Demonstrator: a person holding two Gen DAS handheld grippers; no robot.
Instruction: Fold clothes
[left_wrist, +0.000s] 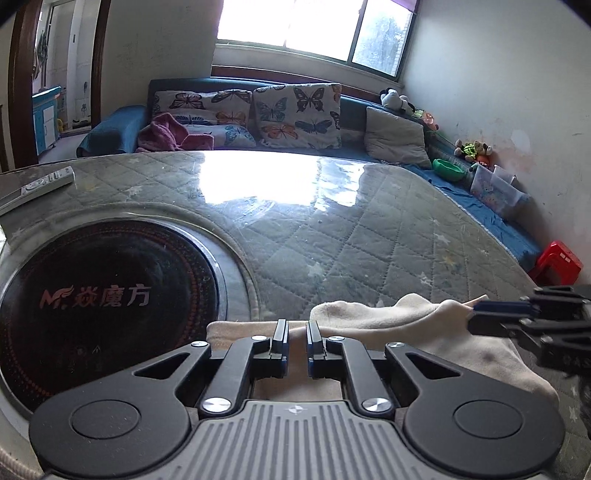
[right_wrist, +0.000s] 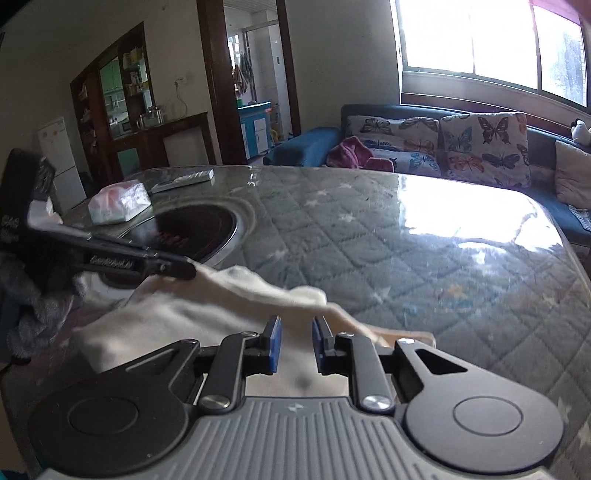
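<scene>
The left wrist view looked down over the left gripper (left_wrist: 296, 332), whose jaws stood a narrow gap apart with the cream garment (left_wrist: 388, 321) lying under and between them. Whether the pads actually pinched the cloth could not be told from that angle. In the right wrist view the same gripper (right_wrist: 190, 271) appeared side on, its tips meeting at a raised ridge of the garment (right_wrist: 177, 317), which suggested a hold on the cloth.

The right gripper (right_wrist: 296, 345) also showed a modest gap between its blue pads (right_wrist: 275, 343), with cloth beneath; seen from the left camera its tips (left_wrist: 476, 314) looked closed on a lifted corner. So each tool seemed to grip an edge, though its own camera left that unsure.

The garment lay at the near edge of the quilted table cover (left_wrist: 369, 229), just beside the round black cooktop (left_wrist: 103, 306) set into the table. A remote control (left_wrist: 44, 184) and a tissue pack (right_wrist: 118, 203) lay well apart on the far side.

My reading was that a fold was in hand, with both lifted edges ready to be carried over. The next move would call for both tools to travel together at equal height, keeping the cloth taut, and to lay the edge down squarely before letting go. The cooktop was worth keeping clear of.
</scene>
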